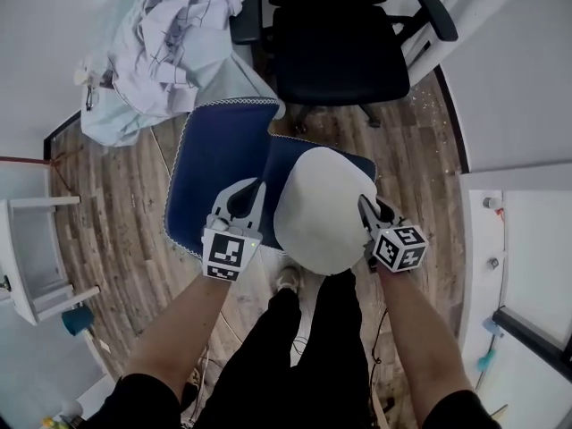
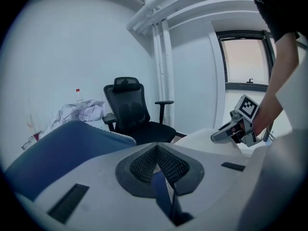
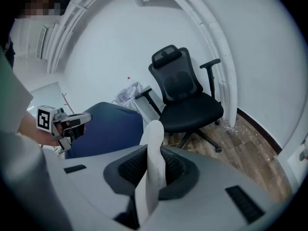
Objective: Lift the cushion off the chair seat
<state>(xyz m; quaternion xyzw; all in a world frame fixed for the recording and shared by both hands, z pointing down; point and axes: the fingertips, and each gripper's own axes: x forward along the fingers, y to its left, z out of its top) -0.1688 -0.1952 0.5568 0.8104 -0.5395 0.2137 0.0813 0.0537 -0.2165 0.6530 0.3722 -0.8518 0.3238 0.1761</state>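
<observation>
The cushion [image 1: 219, 164] hangs bent between my two grippers above the wooden floor. Its left part is dark blue with a pale scalloped trim; its right part [image 1: 320, 208] shows white and rounded. My left gripper [image 1: 243, 189] is shut on the thin dark blue edge [image 2: 161, 189], seen pinched between the jaws in the left gripper view. My right gripper [image 1: 369, 206] is shut on the white edge [image 3: 153, 160], which stands up between its jaws. Each gripper shows in the other's view: the right gripper [image 2: 215, 137], the left gripper [image 3: 84, 118]. The chair seat below is hidden.
A black office chair [image 1: 340, 52] stands just beyond the cushion. A pile of pale cloth [image 1: 170, 34] lies at the back left. A white shelf [image 1: 27, 257] is at the left and a white counter [image 1: 523, 266] at the right. The person's legs are below the cushion.
</observation>
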